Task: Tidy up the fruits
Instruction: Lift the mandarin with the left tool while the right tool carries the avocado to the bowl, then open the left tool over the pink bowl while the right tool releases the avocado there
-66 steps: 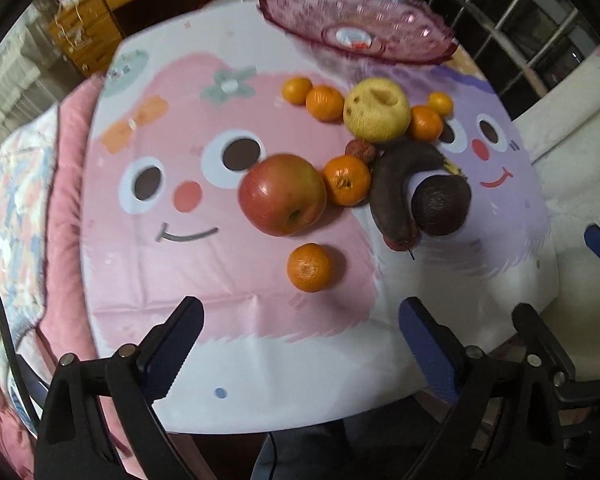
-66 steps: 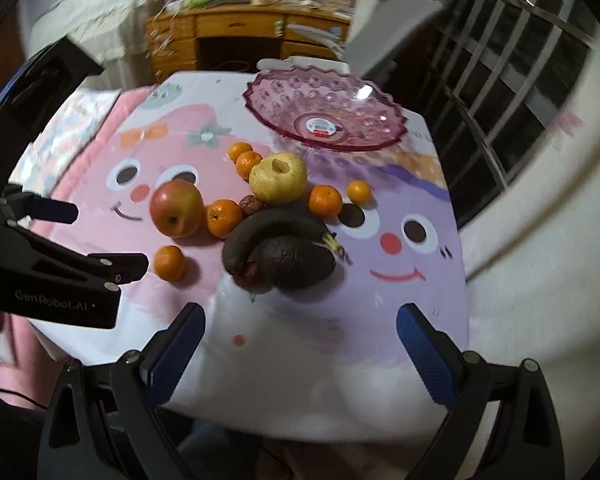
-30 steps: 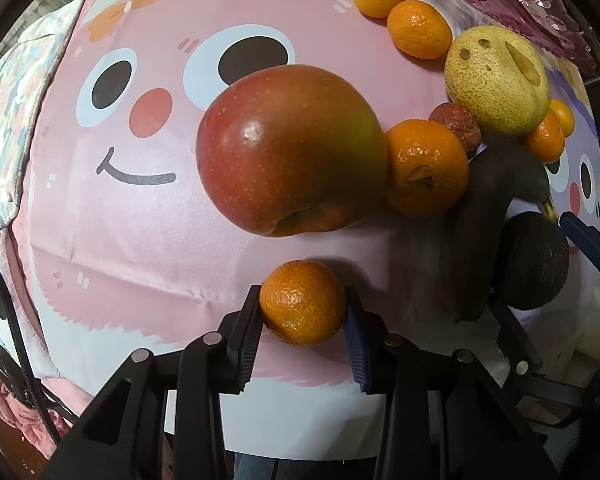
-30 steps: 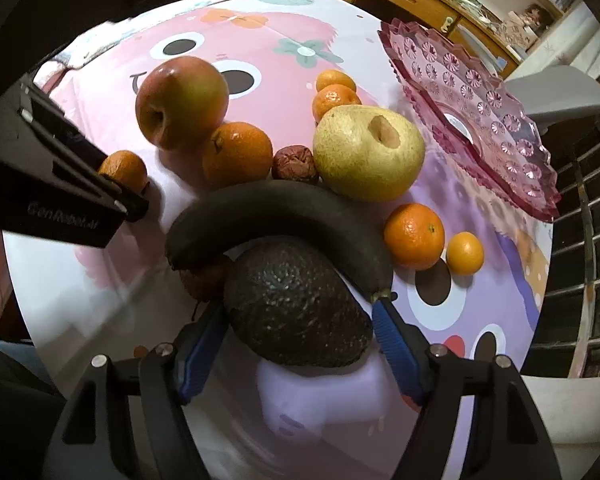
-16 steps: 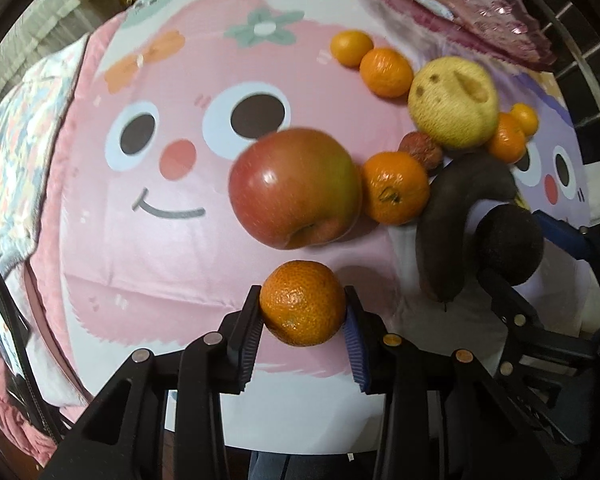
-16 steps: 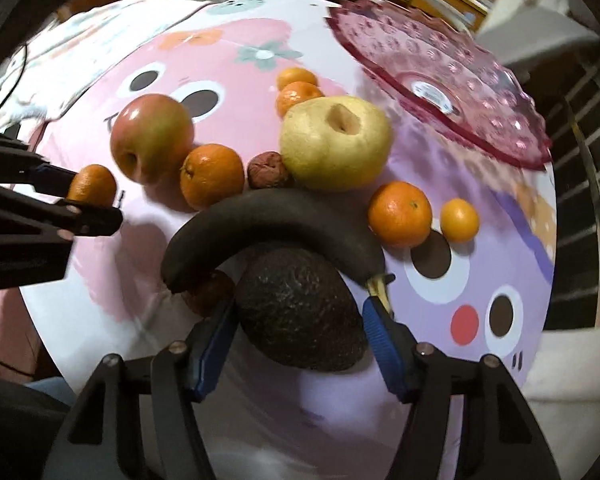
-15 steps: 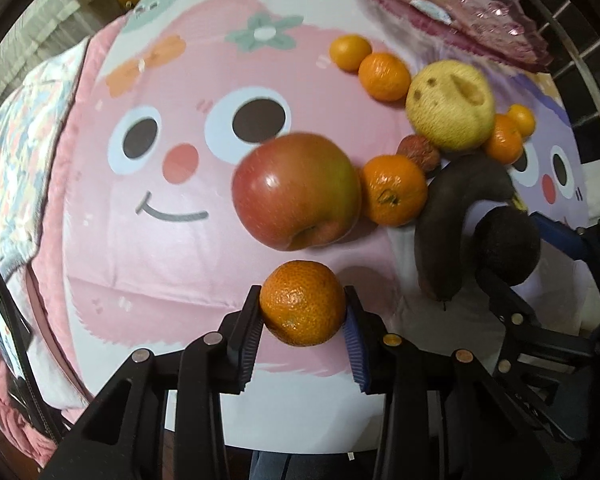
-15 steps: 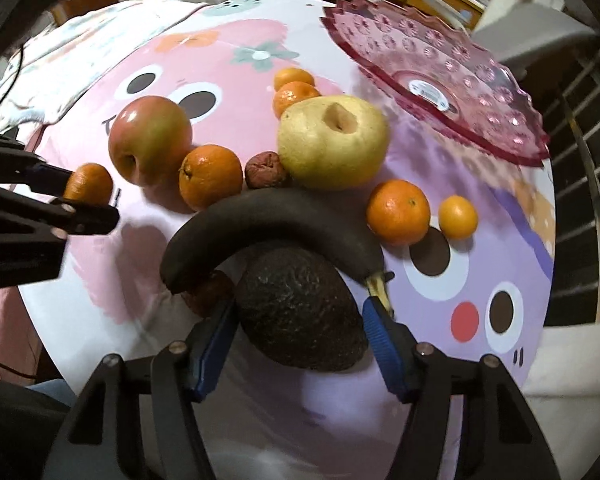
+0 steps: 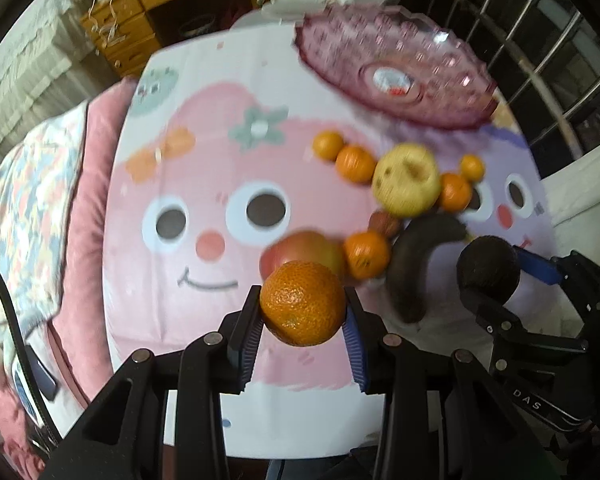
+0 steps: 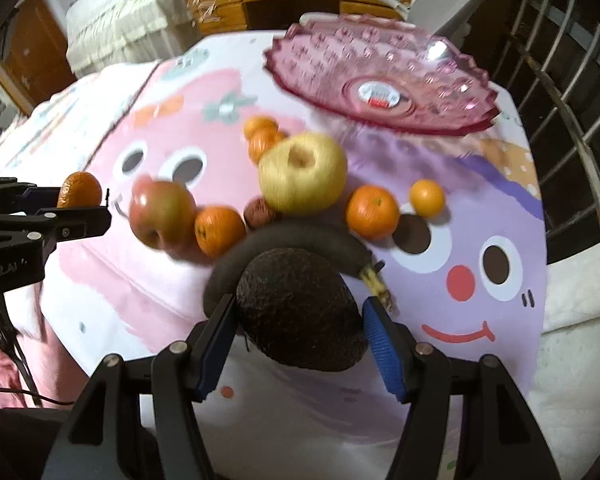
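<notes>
Orange mandarin point(image 9: 302, 303) sits clamped between the left gripper point(image 9: 302, 322) fingers at lower centre; the right gripper point(image 10: 299, 330) fingers clasp a dark avocado point(image 10: 300, 314) low in frame, pink bowl point(image 10: 452, 120) upper right.

Motion blur smears the red-green round apple point(image 9: 300, 250), partly hidden behind the held small orange mandarin point(image 9: 303, 303). The dark overripe banana point(image 10: 296, 240) is half covered by the dark bumpy avocado point(image 10: 300, 316).
</notes>
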Tool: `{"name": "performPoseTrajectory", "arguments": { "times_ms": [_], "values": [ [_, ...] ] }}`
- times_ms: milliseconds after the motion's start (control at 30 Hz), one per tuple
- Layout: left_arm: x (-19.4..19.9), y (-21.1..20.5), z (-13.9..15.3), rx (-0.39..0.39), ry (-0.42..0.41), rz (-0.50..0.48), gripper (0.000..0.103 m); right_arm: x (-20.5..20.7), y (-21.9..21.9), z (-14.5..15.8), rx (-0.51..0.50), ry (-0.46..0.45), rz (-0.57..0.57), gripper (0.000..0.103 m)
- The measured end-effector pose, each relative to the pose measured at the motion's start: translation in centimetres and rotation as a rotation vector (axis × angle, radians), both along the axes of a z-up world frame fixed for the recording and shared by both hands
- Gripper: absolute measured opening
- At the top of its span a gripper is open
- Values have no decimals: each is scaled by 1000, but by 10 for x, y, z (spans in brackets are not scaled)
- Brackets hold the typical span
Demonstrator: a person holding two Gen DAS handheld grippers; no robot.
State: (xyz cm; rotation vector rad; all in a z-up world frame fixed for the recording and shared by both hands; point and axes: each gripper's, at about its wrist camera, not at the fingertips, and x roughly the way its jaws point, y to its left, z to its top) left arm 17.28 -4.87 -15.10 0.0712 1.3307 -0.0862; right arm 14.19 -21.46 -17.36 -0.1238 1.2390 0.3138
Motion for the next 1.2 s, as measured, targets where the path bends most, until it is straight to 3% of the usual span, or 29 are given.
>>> {"name": "performPoseTrajectory", "arguments": {
  "times_ms": [300,533,700,867,1200],
  "values": [
    [49,-12,54,-48,-128,-61,36,32,-23,54,93,-85,-102,64],
    [98,-31,67,-91,-200,-99,36,81,-44,77,148,-151,-170,64],
    [135,-49,53,-128,-241,-138,36,112,-55,75,191,-171,-201,64],
    [164,-64,27,-167,-254,-145,36,148,-65,54,265,-141,-234,64],
    [211,-82,-32,-155,-142,-81,37,199,-78,2,272,-3,-298,64]
  ]
}}
